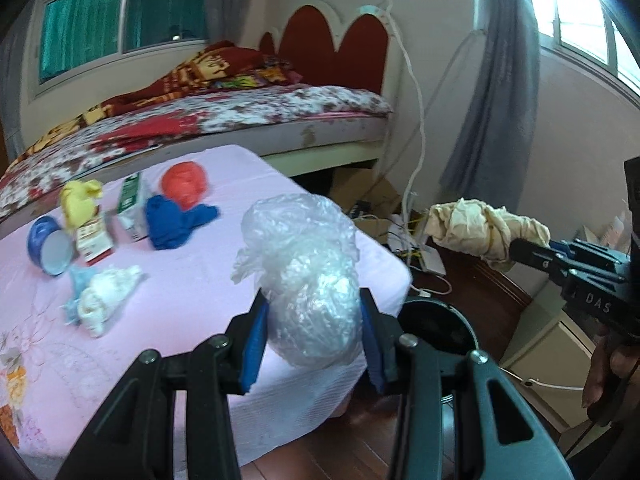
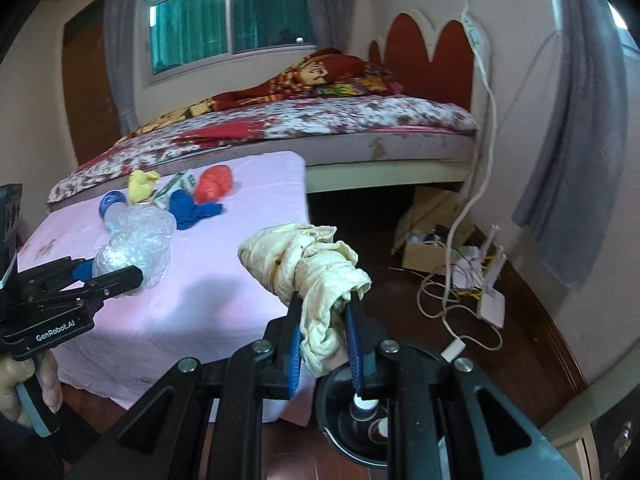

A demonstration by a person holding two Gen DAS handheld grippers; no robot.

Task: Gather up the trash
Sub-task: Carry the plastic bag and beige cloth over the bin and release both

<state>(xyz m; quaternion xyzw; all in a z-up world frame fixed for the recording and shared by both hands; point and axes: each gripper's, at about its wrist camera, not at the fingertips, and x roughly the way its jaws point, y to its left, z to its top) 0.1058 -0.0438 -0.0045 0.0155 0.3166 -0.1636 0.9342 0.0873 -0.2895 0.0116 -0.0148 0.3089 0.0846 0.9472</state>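
Crumpled clear plastic wad (image 1: 308,280) clamped between the blue pads of the left gripper (image 1: 314,344), carried above the near right corner of the pink-covered table (image 1: 180,360). Crumpled cream paper wad (image 2: 308,268) clamped between the pads of the right gripper (image 2: 322,344), fingers drawn close together on it, held past the table's right edge. Black bin (image 2: 360,420) on the floor just below the right gripper, at 6 o'clock in the right wrist view, with 2 small round items inside; same bin's rim (image 1: 436,320) at 4 o'clock of the plastic wad in the left wrist view.

Left on the table, at 9 to 11 o'clock of the plastic wad in the left wrist view: blue cloth-like wad (image 1: 172,220), red-orange wad (image 1: 186,184), yellow wad (image 1: 80,200), green-and-white carton (image 1: 132,208), red-and-white carton (image 1: 94,240), blue tipped-over cup (image 1: 50,246), white and pale blue tissue scraps (image 1: 100,300).

Beyond the table, at 12 o'clock: bed with floral cover (image 1: 240,112) and red headboard (image 1: 332,48). At 3 o'clock: grey curtain (image 1: 496,100), cables and a cardboard box (image 2: 432,240) on the dark wood floor.
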